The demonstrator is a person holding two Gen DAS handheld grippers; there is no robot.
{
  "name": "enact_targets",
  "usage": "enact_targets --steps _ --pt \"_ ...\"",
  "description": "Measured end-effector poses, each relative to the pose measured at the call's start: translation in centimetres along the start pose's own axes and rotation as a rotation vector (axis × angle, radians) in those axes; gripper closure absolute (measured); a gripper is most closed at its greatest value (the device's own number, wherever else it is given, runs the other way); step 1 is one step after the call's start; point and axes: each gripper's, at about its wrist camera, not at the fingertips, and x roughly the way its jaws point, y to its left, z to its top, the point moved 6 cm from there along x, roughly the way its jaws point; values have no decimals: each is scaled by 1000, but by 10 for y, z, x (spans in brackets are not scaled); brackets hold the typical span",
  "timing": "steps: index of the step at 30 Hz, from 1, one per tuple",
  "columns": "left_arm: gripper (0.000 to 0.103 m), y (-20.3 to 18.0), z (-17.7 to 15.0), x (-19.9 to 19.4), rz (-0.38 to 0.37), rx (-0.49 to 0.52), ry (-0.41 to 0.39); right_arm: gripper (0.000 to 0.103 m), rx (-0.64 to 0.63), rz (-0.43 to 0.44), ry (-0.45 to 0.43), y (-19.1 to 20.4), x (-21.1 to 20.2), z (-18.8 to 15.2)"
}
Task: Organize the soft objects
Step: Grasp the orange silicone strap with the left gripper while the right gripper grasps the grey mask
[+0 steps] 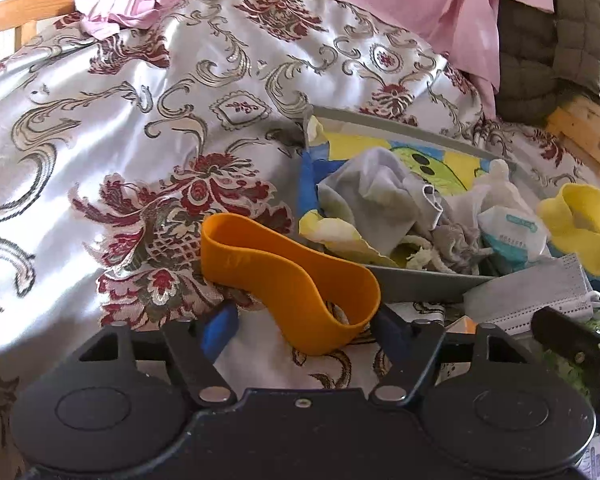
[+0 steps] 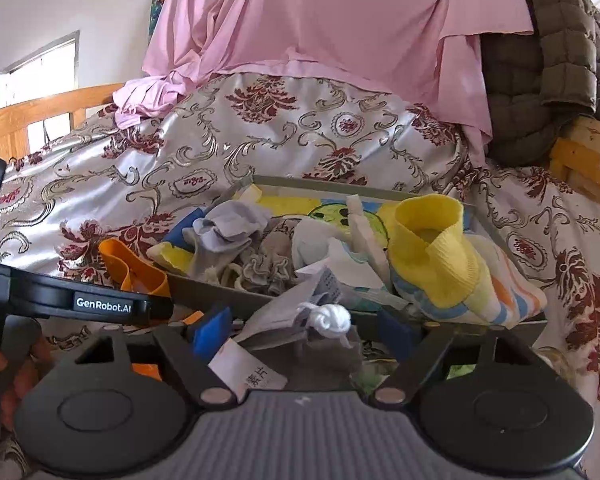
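An orange elastic band lies on the patterned bedspread, its near loop between the open fingers of my left gripper; it also shows in the right wrist view. A grey tray to its right holds grey socks, a tissue pack and crumpled cloths. A yellow band rests on striped cloth at the tray's right. My right gripper is open, with a grey face mask and its white knotted strap lying between the fingers.
The satin floral bedspread covers the bed. A pink sheet and an olive quilted blanket hang at the back. Wooden bed rails stand at left and right. The left gripper's body crosses the right view's left side.
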Motion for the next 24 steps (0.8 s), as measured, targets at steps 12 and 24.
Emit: enact_targets --steps 12,24 --pt "74 5 -8 -30 -9 -31 -82 58 15 33 31 0 3 -1" --pt "82 34 -22 -49 -108 -265 -41 94 -32 66 -8 13 -15 3"
